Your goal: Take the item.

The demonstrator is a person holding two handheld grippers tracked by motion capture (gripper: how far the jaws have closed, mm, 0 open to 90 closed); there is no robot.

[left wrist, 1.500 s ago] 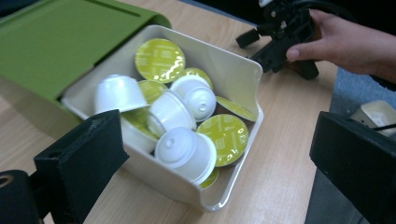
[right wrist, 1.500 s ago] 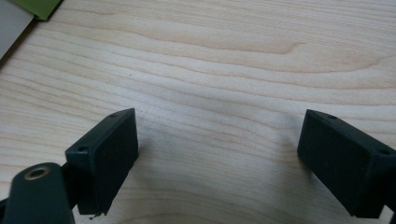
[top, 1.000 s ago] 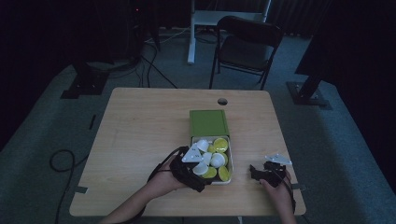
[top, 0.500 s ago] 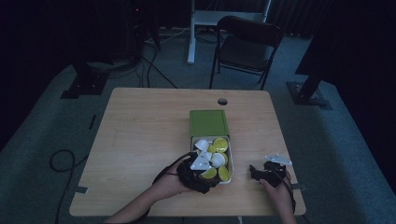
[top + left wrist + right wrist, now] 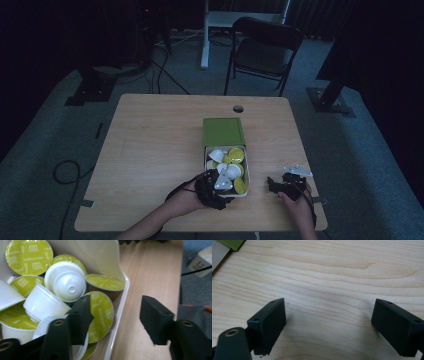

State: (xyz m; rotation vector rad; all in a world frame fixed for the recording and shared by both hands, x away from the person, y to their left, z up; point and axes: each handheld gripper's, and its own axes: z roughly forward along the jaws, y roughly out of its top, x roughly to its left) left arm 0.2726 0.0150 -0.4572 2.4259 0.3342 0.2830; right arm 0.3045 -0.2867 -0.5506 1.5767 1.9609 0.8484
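I see a white box (image 5: 248, 176) full of little coffee cups (image 5: 61, 281), white plastic with shiny green lids, near the table's front edge. My left gripper (image 5: 116, 315) has been closing and straddles the box's side wall, not pinching. My right gripper (image 5: 329, 327) is spread wide over smooth wood.

The left gripper (image 5: 218, 189), jaws just closing yet still apart, sits near the desk's front edge; the right gripper (image 5: 287, 184) rests wide-jawed toward its front right corner.
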